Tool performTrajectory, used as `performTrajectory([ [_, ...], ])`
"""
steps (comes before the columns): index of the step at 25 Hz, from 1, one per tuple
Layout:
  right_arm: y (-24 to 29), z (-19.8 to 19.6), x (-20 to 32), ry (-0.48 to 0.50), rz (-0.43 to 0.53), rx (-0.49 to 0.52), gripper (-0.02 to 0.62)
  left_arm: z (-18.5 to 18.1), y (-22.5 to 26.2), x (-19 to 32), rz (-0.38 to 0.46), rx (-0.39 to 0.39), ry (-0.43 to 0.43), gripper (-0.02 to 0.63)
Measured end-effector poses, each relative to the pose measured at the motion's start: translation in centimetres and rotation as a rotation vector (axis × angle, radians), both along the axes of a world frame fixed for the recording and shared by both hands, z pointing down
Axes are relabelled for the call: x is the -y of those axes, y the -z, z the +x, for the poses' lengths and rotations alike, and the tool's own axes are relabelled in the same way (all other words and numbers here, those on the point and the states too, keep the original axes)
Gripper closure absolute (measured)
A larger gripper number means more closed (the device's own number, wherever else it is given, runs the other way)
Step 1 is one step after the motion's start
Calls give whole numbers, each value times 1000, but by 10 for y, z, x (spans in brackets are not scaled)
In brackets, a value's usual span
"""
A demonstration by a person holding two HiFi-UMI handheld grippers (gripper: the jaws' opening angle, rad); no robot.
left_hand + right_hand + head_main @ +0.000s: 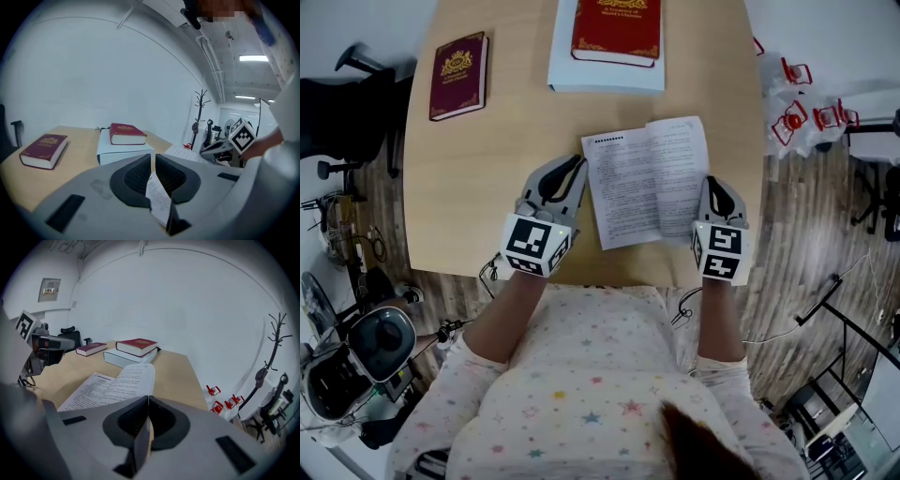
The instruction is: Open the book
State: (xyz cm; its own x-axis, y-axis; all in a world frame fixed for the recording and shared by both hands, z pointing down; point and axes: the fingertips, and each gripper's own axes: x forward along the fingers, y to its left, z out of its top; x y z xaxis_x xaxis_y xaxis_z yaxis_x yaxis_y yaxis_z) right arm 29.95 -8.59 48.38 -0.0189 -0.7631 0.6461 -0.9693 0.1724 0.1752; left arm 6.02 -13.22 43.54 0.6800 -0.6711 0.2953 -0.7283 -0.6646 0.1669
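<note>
Open already on the table (487, 187), close to the near edge and a little right of its middle: the book (645, 178), thin and paper-bound, pages up. Looks light and limp. Likely to sag when lifted, slide on the smooth wood, and crease or tear if pulled by a single leaf. Best taken at the outer margins, several leaves together, with any pull kept low and outward.

Closed on a printed leaf at the left-hand margin, paper plainly pinched between the pads: the left gripper (153, 157). Closed too, on a thin edge at the right-hand margin, seemingly cover or leaves seen edge-on: the right gripper (148, 399).

No true container on the table. At the far edge, a red book (617, 30) stacked on a pale slab (605, 80); box or thick volume, cannot tell. Near the far left corner, a maroon book (458, 75), alone. Beyond the right edge, a clear bag (778, 89) with red clips (795, 120); whether in it or on it, unclear.
</note>
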Motion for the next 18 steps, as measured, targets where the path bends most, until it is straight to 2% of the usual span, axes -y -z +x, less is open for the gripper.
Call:
performTrajectory([
  [10, -5, 7, -1, 7, -6, 15, 594, 91, -59, -34, -123, 22, -265, 568],
  [18, -8, 11, -3, 5, -7, 32, 595, 137, -92, -44, -208, 61, -388, 568],
])
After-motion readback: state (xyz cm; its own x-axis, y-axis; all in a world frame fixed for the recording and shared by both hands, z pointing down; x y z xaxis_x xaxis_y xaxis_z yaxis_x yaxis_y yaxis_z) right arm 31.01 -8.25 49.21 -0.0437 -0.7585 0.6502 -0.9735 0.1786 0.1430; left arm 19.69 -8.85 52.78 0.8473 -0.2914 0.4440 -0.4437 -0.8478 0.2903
